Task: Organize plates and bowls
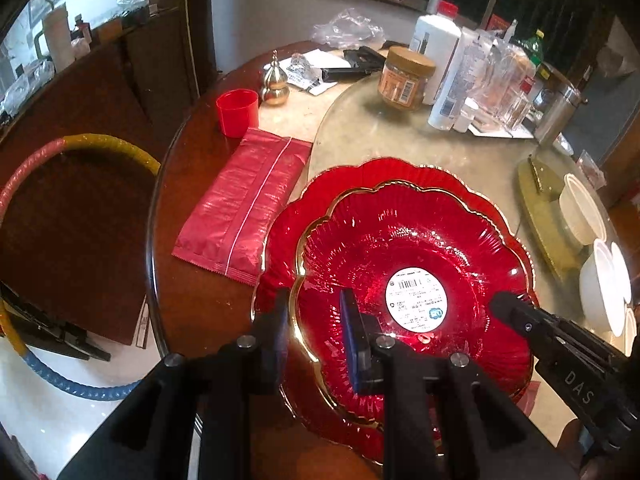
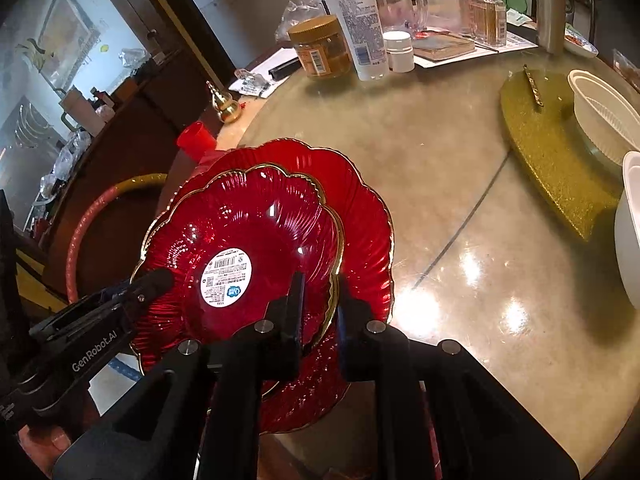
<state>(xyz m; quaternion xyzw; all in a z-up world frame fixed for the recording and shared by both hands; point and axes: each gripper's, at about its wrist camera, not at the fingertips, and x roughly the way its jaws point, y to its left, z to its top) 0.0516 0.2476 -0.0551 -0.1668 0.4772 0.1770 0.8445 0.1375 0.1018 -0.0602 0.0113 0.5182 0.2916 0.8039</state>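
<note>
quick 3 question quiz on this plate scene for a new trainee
1. True or false: the smaller red plate sits on top of the larger red plate.
2. What is stuck in the middle of the smaller plate?
3. Which grippers pinch its rim? A) left gripper only B) right gripper only C) both

Key:
1. True.
2. A round white label with a barcode.
3. C: each closes on the gold-edged rim from its own side.
</note>
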